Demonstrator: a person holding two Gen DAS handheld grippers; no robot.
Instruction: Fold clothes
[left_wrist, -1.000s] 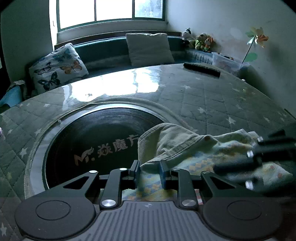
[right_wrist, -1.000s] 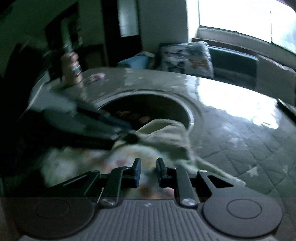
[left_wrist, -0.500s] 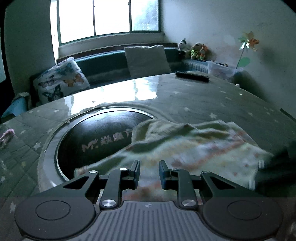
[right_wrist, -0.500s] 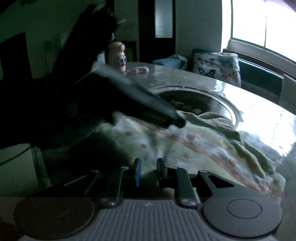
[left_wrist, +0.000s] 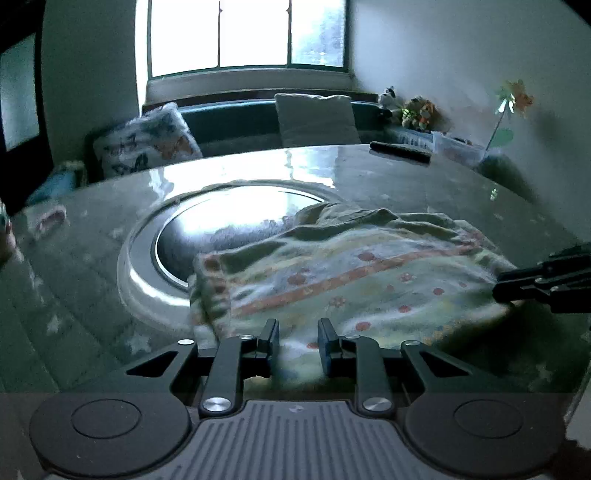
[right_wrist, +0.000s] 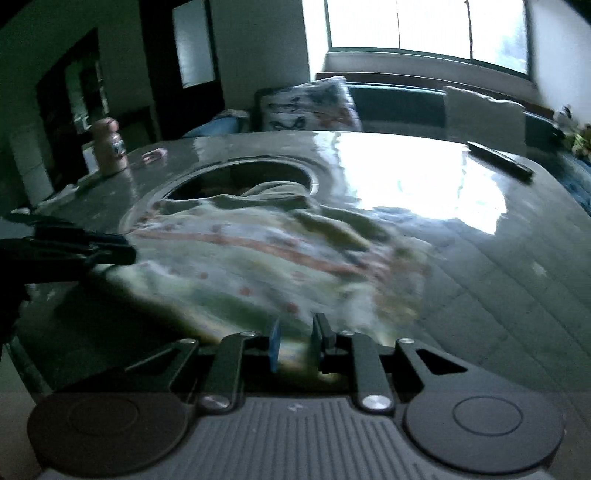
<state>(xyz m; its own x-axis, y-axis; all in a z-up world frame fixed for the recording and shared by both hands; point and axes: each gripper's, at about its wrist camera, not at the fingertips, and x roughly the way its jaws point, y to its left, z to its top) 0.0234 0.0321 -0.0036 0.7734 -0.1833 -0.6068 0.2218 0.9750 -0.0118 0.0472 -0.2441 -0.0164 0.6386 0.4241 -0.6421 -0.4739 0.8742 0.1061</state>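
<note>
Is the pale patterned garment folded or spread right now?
Mostly spread: the pale patterned garment lies open over the quilted table, far edge rumpled, left edge curled under. No neat fold shows.

Round quilted grey-green worktop (left_wrist: 424, 192) with a glossy sunken black disc (left_wrist: 207, 236) at centre. Dark flat remote (left_wrist: 400, 151) lies near the far edge. Butterfly-print cushion (left_wrist: 144, 147) and plain white cushion (left_wrist: 316, 120) rest on the teal window bench (left_wrist: 236, 122).
</note>
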